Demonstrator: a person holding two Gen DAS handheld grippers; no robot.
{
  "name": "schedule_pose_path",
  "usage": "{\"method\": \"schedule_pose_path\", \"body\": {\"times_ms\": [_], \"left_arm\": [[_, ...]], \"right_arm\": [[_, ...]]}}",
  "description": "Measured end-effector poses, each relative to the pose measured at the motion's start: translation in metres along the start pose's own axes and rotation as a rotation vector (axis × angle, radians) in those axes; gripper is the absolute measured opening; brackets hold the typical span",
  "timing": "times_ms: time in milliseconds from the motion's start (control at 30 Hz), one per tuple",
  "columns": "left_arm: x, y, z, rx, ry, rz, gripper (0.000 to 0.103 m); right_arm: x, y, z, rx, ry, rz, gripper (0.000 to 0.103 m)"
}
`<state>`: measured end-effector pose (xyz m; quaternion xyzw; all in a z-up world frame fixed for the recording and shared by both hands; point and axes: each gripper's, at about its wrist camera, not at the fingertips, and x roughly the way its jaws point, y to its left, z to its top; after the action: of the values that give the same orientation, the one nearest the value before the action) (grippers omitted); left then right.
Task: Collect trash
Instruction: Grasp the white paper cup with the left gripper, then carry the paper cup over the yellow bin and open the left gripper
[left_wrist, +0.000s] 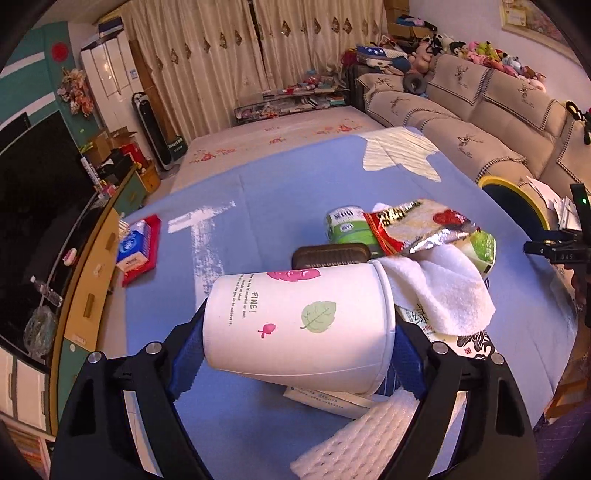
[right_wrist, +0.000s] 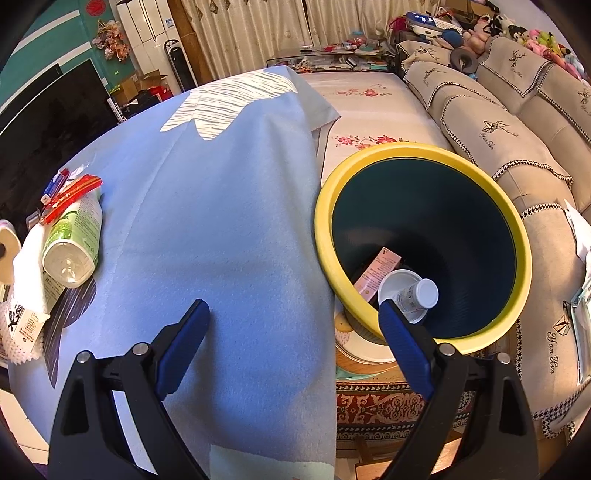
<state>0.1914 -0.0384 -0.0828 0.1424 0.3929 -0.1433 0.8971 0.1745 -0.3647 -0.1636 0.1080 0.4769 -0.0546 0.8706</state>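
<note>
The white paper cup (left_wrist: 299, 328) lies on its side, long axis across the view, rim to the right, clamped end to end between the blue pads of the left tongs (left_wrist: 295, 354) above the blue cloth of the desk (left_wrist: 280, 192). Beyond it lie a white towel (left_wrist: 443, 288) and a crinkled foil wrapper (left_wrist: 417, 225). The right tongs (right_wrist: 291, 332) gape empty beside the yellow-rimmed bin (right_wrist: 424, 243).

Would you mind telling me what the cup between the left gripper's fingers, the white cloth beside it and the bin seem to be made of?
Paper cup: most likely coated paper, matte white with printed leaf and rolled rim. White cloth: fluffy terry-like fabric, soft folds. Bin: probably moulded plastic, smooth yellow rim, dark finely ribbed inside.
</note>
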Motion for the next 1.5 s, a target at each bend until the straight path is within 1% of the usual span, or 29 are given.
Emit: {"method": "schedule_pose_path", "body": {"times_ms": [100,200,300,467,600,767,900,1067,1233,1367,1500], "left_arm": [[-0.026,-0.003,0.009,-0.023,-0.048,0.024,0.084],[-0.048,-0.019,0.018,-0.019,-0.093,0.011,0.084],[-0.061,-0.046,0.029,0.012,-0.122,-0.029,0.084],[-0.063,-0.109,0.059,0.092,-0.155,-0.143,0.084],[-0.044,-0.173,0.091,0.155,-0.134,-0.276,0.084],[-0.01,-0.259,0.122,0.246,-0.108,-0.373,0.084],[0.029,-0.324,0.142,0.275,-0.058,-0.439,0.084],[0.074,-0.392,0.156,0.306,-0.011,-0.455,0.084],[0.11,-0.433,0.164,0.328,0.033,-0.45,0.084],[0.127,-0.45,0.166,0.323,0.054,-0.436,0.084],[0.139,-0.452,0.163,0.32,0.084,-0.423,0.085]], "right_arm": [[-0.005,-0.002,-0.002,0.008,-0.014,0.0,0.088],[-0.01,-0.006,-0.005,0.017,-0.028,-0.013,0.088],[-0.016,-0.014,-0.011,0.032,-0.038,-0.038,0.088],[-0.027,-0.038,-0.023,0.07,-0.048,-0.094,0.088],[-0.042,-0.061,-0.036,0.102,-0.069,-0.124,0.088],[-0.059,-0.084,-0.053,0.128,-0.084,-0.178,0.089],[-0.071,-0.102,-0.064,0.158,-0.095,-0.199,0.089],[-0.078,-0.124,-0.077,0.201,-0.1,-0.207,0.089],[-0.075,-0.142,-0.089,0.232,-0.082,-0.204,0.089],[-0.07,-0.15,-0.092,0.251,-0.072,-0.197,0.089],[-0.068,-0.151,-0.094,0.261,-0.07,-0.191,0.089]]}}
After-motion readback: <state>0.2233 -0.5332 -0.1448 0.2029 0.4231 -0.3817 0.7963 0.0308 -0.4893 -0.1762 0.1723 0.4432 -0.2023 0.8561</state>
